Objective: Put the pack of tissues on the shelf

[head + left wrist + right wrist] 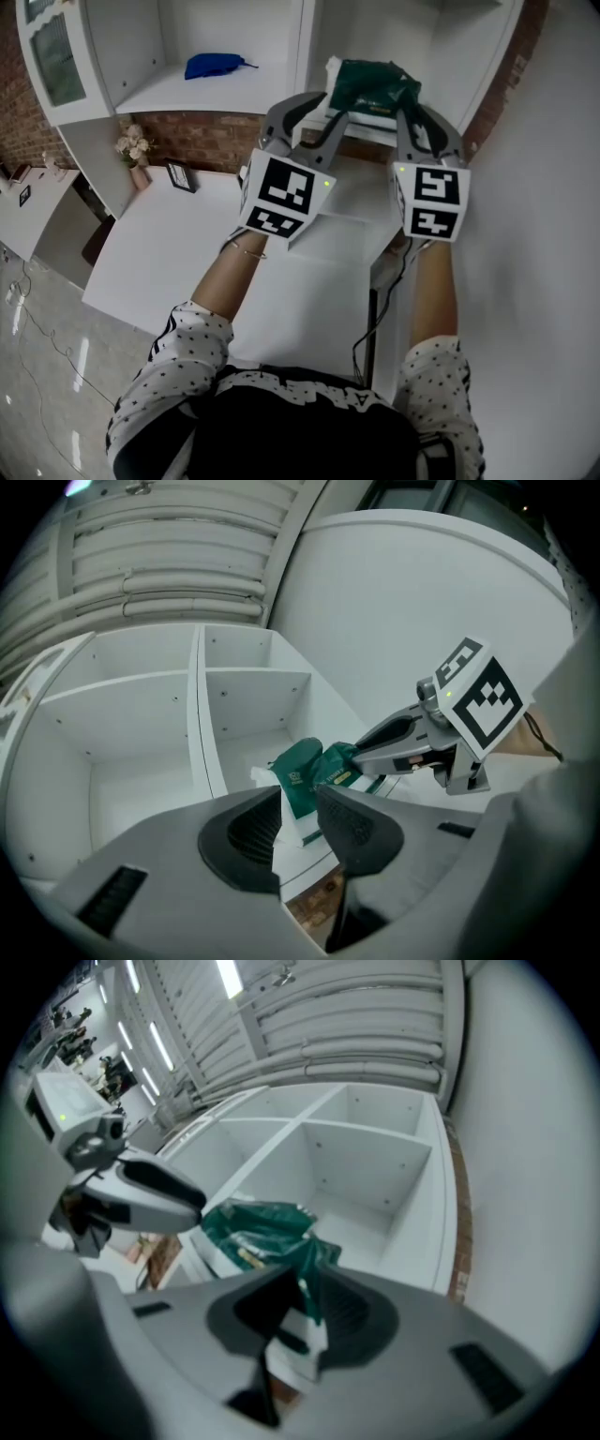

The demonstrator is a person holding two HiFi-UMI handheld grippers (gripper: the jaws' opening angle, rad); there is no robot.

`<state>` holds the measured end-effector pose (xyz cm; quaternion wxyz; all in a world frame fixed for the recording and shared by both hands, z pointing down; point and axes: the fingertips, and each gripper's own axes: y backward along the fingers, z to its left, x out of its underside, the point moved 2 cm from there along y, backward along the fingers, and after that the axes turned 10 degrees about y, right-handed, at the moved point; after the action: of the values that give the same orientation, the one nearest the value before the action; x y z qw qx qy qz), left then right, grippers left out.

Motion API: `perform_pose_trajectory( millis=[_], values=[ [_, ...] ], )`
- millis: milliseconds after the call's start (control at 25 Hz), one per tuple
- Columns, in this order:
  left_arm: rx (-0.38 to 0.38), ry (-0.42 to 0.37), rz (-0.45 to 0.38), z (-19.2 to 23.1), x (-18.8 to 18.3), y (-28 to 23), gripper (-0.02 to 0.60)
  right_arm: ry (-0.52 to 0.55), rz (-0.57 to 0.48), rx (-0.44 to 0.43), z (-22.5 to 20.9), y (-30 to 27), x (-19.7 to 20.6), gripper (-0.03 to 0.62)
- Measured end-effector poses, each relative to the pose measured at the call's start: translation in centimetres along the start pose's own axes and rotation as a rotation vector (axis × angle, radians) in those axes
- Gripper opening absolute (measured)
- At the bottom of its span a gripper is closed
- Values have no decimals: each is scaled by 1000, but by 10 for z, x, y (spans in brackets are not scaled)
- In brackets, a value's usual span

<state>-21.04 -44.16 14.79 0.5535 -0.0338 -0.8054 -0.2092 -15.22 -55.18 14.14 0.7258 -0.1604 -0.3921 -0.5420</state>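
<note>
A dark green pack of tissues point(375, 86) with a white underside lies at the front edge of the white shelf point(367, 134), in its right compartment. My left gripper point(330, 105) grips the pack's left end, and my right gripper point(417, 111) grips its right end. In the left gripper view the pack point(305, 766) fills the gap between my jaws point(298, 822), with the right gripper point(403, 742) across from me. In the right gripper view the pack's point(262, 1227) corner is pinched between my jaws point(295, 1312), and the left gripper point(150, 1190) reaches in from the left.
A blue cloth point(214, 66) lies in the left shelf compartment. Below the shelf is a white table point(234, 272) with a flower vase point(136, 150) and a small picture frame point(180, 176) against the brick wall. A glass-fronted cabinet door point(52, 56) hangs at far left.
</note>
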Motion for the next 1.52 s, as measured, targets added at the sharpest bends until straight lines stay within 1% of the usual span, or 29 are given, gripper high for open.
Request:
perform_pose_trajectory(
  millis=[80, 160, 240, 360, 480, 680, 800, 920, 1120, 1520],
  values=[
    [10, -16, 1, -3, -1, 1, 119, -5, 2, 5, -1, -1, 0, 98],
    [41, -28, 26, -7, 4, -2, 85, -4, 2, 9, -2, -2, -1, 97],
    [59, -42, 49, -8, 10, -6, 66, -1, -1, 11, -1, -2, -1, 95],
    [65, -42, 84, -8, 20, -9, 43, -11, -14, 9, -1, -2, -2, 95],
    [79, -36, 109, -9, 26, -12, 38, -16, -26, 13, -1, 1, 0, 95],
    [60, -53, 112, -8, 25, -16, 37, -29, -53, 21, -5, 6, 2, 97],
    [59, -53, 112, -8, 25, -17, 37, -50, -76, 63, -11, 14, 2, 97],
    [79, -52, 112, -14, 25, -17, 37, -82, -115, 118, -16, 27, 4, 97],
    [76, -61, 104, -16, 27, -20, 37, -54, -81, 59, -1, 24, 11, 74],
    [83, -67, 102, -14, 28, -25, 37, -26, -34, 32, 4, 9, 14, 48]
  ],
)
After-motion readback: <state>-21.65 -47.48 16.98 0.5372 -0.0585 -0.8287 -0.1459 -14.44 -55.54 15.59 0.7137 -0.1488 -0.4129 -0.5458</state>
